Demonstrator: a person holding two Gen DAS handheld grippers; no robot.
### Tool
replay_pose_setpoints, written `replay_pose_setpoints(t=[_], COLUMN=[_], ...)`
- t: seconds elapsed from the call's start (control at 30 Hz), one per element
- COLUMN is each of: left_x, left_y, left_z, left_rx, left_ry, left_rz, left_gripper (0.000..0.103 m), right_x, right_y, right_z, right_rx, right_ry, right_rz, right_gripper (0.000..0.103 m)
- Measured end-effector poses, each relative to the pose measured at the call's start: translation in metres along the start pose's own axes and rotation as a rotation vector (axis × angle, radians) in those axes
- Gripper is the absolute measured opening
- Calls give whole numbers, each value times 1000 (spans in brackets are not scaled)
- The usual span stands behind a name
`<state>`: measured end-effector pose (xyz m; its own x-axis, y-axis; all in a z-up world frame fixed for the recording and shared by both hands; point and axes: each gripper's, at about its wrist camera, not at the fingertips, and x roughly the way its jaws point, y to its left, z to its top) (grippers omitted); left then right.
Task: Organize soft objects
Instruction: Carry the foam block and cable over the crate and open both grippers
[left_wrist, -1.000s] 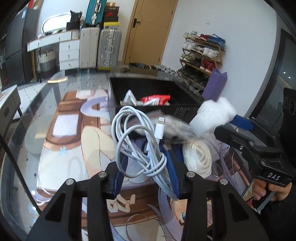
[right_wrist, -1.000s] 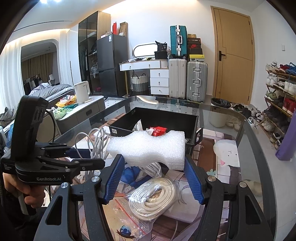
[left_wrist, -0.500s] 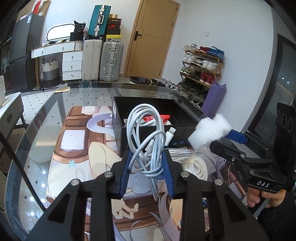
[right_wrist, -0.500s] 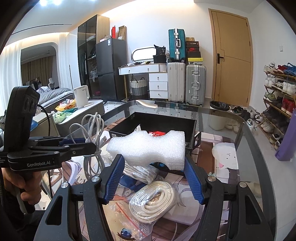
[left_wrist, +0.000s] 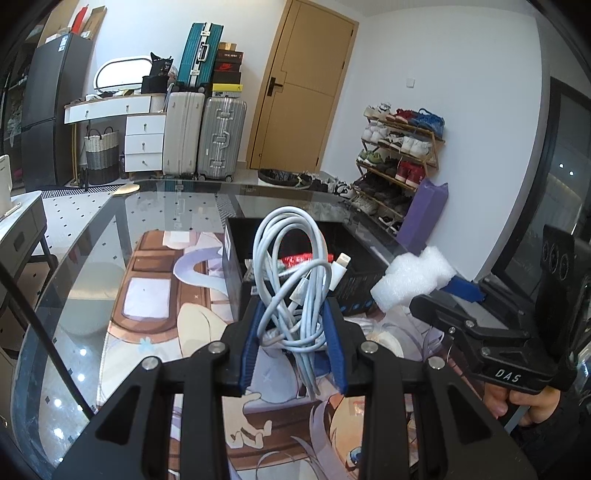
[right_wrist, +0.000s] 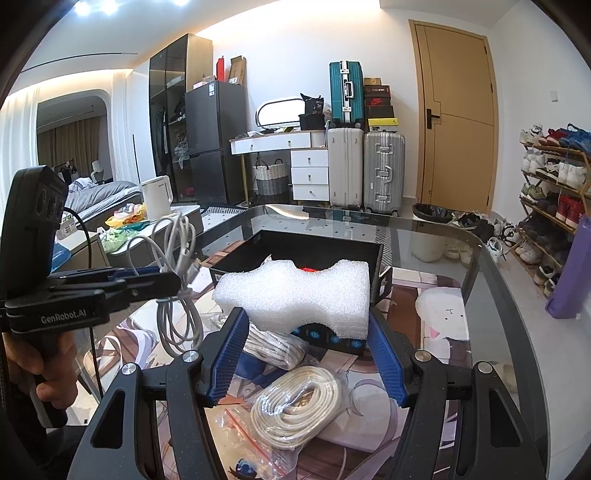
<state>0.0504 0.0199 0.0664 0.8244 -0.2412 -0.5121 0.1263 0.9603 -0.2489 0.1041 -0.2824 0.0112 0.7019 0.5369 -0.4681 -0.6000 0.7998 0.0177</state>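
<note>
My left gripper (left_wrist: 292, 325) is shut on a coiled white charging cable (left_wrist: 295, 273) and holds it in the air in front of the black box (left_wrist: 232, 254). The cable also shows in the right wrist view (right_wrist: 177, 280), hanging from the left gripper (right_wrist: 173, 284). My right gripper (right_wrist: 308, 332) is shut on a white foam block (right_wrist: 295, 295), held above the table before the black box (right_wrist: 373, 258). The foam shows in the left wrist view (left_wrist: 413, 277) too. A red packet (left_wrist: 303, 259) lies in the box.
A bagged coil of cream cord (right_wrist: 295, 402) and another bagged cord bundle (right_wrist: 277, 345) lie on the printed mat (left_wrist: 155, 306) on the glass table (left_wrist: 92, 236). A white plush (right_wrist: 443, 317) lies right of the box. Suitcases, a shoe rack and a door stand behind.
My left gripper has closed on the cable and lifted it off the table, moving up. The right gripper holds the foam about where it was.
</note>
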Motion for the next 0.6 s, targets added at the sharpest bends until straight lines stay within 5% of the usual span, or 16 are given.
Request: replay_pose_setpoints(t=[0.6], left_x=[6], left_y=[-5], left_z=[31], left_rx=[-20], left_ry=[-65], left_rz=[-9], left_gripper=[31], right_x=[9], right_y=[0], right_z=[24], right_rx=[33], right_ry=[-50], right_rz=[-32], right_gripper=[66])
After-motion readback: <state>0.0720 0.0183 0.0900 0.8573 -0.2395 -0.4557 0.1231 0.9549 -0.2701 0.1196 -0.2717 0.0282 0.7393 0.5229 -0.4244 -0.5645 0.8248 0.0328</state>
